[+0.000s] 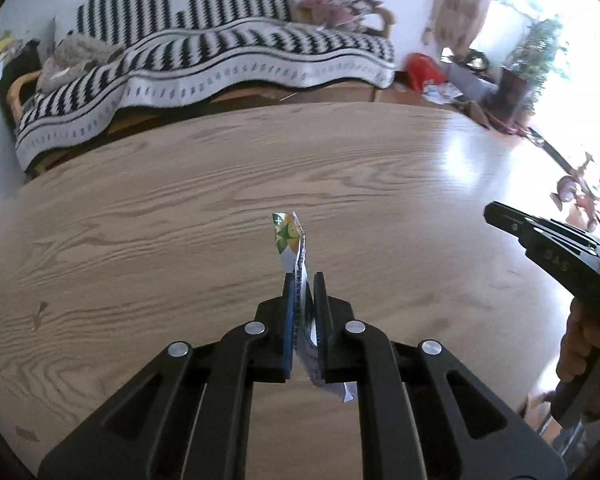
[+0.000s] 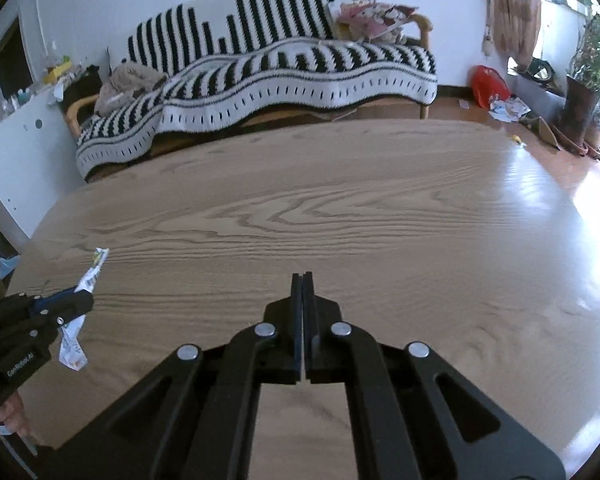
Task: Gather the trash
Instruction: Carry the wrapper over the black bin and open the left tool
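Observation:
My left gripper (image 1: 303, 280) is shut on a crumpled white snack wrapper (image 1: 290, 240) with a green and orange print, and holds it above the wooden table (image 1: 140, 220). The wrapper sticks out past the fingertips and hangs below the pads. In the right wrist view the left gripper (image 2: 82, 300) shows at the left edge with the wrapper (image 2: 90, 276) in it. My right gripper (image 2: 302, 278) is shut and empty above the table (image 2: 380, 208); it also shows at the right edge of the left wrist view (image 1: 496, 214).
A sofa with a black and white striped blanket (image 2: 280, 64) stands behind the table. A red bag (image 2: 488, 82), scattered papers and a potted plant (image 2: 584, 92) lie on the floor at the back right. A white cabinet (image 2: 24, 136) is at the left.

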`<state>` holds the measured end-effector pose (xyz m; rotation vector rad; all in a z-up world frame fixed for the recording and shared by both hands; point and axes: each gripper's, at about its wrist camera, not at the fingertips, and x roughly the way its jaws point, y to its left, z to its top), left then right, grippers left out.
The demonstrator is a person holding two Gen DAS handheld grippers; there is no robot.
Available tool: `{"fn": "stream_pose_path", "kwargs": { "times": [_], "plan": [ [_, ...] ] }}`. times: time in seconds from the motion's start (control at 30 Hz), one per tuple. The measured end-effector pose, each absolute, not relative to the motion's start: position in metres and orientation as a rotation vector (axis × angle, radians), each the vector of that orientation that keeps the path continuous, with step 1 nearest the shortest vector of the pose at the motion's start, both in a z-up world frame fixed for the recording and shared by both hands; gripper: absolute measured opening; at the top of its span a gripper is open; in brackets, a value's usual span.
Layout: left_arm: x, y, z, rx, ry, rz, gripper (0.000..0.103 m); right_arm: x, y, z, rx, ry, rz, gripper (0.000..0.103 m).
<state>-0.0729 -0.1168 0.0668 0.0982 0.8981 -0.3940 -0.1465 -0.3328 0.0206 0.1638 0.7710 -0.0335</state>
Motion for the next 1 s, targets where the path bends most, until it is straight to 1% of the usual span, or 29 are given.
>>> {"fn": "stream_pose_path", "kwargs": {
  "times": [0.13, 0.33, 0.53, 0.67, 0.8, 0.87, 1.0],
  "plan": [
    [-0.117, -0.15, 0.08, 0.103, 0.91, -0.493, 0.008, -0.202, -0.361, 0.035, 0.217, 0.768, -0.063, 0.001],
    [-0.196, -0.219, 0.082, 0.148, 0.94, -0.693, 0.008, -0.296, -0.412, 0.029, 0.314, 0.806, -0.15, 0.001],
    [-0.262, -0.279, 0.06, 0.203, 0.994, -0.821, 0.008, -0.39, -0.476, 0.014, 0.407, 0.834, -0.284, 0.001],
    [-0.295, -0.308, 0.039, 0.212, 1.055, -0.89, 0.008, -0.433, -0.5, -0.013, 0.445, 0.897, -0.326, 0.001],
    [-0.315, -0.331, 0.003, 0.24, 1.157, -0.943, 0.008, -0.455, -0.52, -0.064, 0.521, 1.001, -0.335, 0.001],
    [-0.321, -0.348, -0.035, 0.29, 1.265, -0.944, 0.008, -0.458, -0.526, -0.093, 0.557, 1.051, -0.351, 0.001],
    [-0.325, -0.364, -0.1, 0.385, 1.394, -0.913, 0.008, -0.462, -0.533, -0.15, 0.597, 1.167, -0.373, 0.001]
  ]
}}
